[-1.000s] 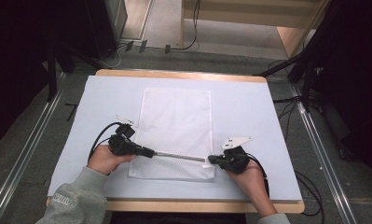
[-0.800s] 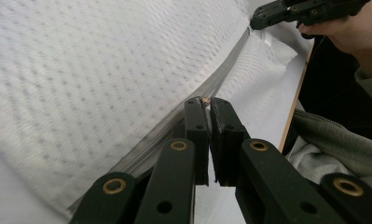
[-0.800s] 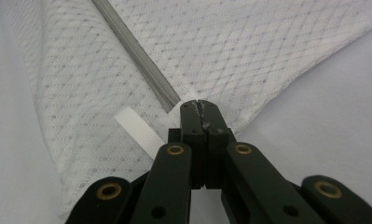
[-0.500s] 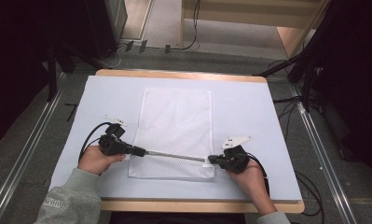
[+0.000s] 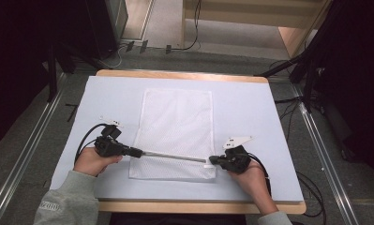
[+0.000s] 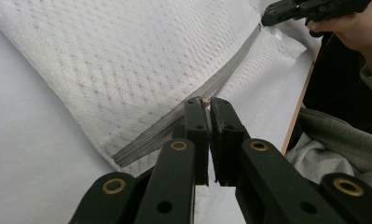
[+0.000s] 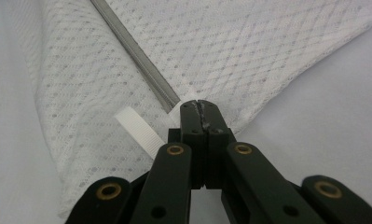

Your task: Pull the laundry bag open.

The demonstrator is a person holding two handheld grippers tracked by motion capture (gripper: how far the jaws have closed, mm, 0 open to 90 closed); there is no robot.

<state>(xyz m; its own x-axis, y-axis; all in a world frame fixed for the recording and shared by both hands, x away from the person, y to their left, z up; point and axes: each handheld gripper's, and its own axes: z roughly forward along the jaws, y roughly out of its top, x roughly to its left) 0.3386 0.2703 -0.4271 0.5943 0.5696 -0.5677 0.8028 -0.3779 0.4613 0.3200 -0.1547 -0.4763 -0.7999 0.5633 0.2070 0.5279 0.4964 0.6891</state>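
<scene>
The left hand-held gripper (image 6: 206, 103) pinches the zipper pull while the right hand-held gripper (image 7: 198, 106) clamps the white mesh bag (image 5: 177, 124) corner on the desk (image 5: 250, 112), likely anchoring it so the zipper (image 5: 175, 156) slides.

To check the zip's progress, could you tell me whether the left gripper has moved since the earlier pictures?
Yes. The left gripper has slid leftward along the zip, nearer the mesh bag's left edge.
</scene>
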